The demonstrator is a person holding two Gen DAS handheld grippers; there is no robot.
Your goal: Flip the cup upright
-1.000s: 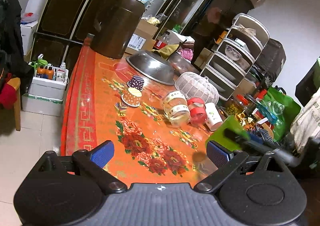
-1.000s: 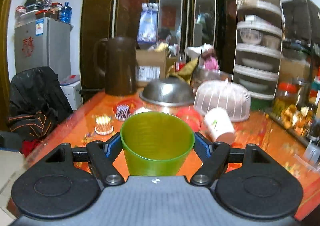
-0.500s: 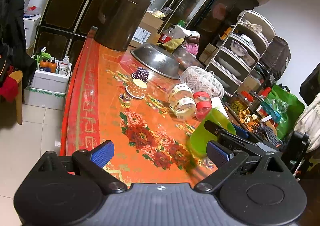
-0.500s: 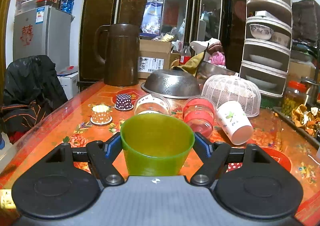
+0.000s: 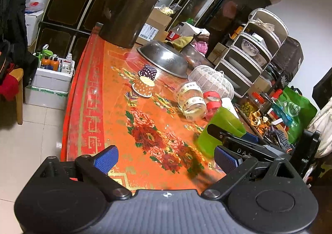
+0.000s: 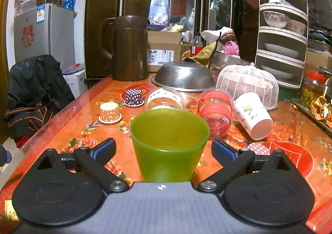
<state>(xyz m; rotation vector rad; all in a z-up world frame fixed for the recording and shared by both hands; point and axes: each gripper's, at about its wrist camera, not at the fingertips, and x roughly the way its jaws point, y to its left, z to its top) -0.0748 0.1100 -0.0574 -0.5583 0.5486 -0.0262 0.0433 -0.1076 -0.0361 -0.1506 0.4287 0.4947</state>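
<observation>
A green plastic cup stands upright on the orange flowered table, mouth up. My right gripper is open, its blue pads apart on either side of the cup and clear of its walls. In the left wrist view the same cup stands at the right with the right gripper's black fingers around it. My left gripper is open and empty, above the table's near edge, left of the cup.
A clear jar, a red-banded jar and a white paper cup lie on their sides behind the green cup. Two small dotted cups, a steel colander, a white mesh cover and a brown jug stand farther back.
My right gripper lowered the green cup to the table and opened, letting it go. The left gripper's view shifted slightly; it stays open.
</observation>
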